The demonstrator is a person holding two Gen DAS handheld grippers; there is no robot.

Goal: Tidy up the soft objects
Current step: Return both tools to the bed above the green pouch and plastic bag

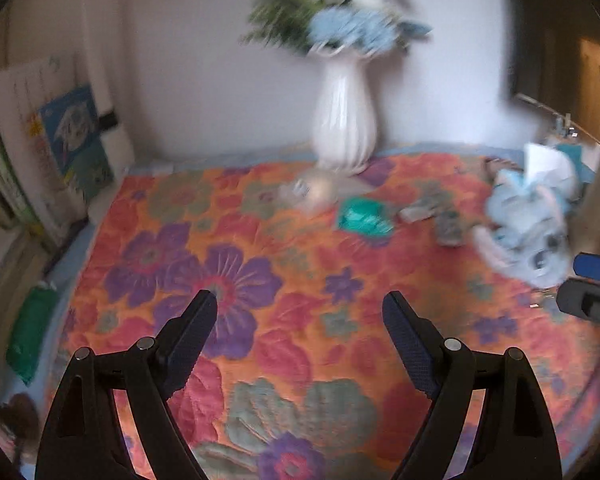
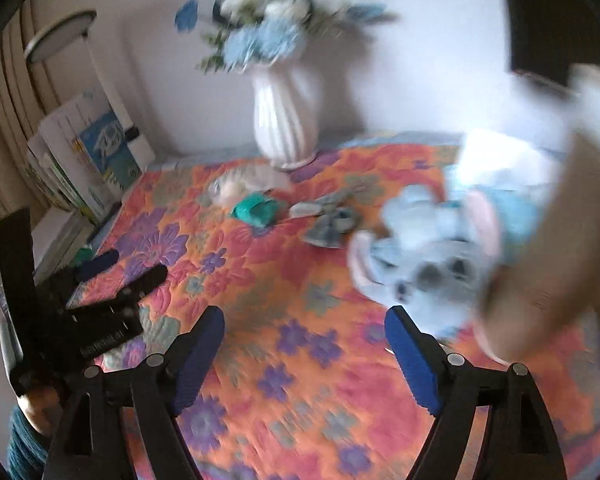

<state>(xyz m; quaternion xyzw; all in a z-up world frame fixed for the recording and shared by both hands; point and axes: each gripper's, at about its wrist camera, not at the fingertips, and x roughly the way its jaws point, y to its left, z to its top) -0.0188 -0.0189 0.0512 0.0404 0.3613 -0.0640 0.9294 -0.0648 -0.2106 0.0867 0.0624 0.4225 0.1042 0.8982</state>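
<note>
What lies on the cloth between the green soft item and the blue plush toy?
A grey-blue crumpled cloth item, perhaps socks, lies between the green soft item and the blue plush toy. The right wrist view shows it best; blur hides its detail.

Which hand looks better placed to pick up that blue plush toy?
Probably the right. Its open fingers sit just below the blue plush toy, while the left gripper faces bare quilt, the toy far aside.
</note>
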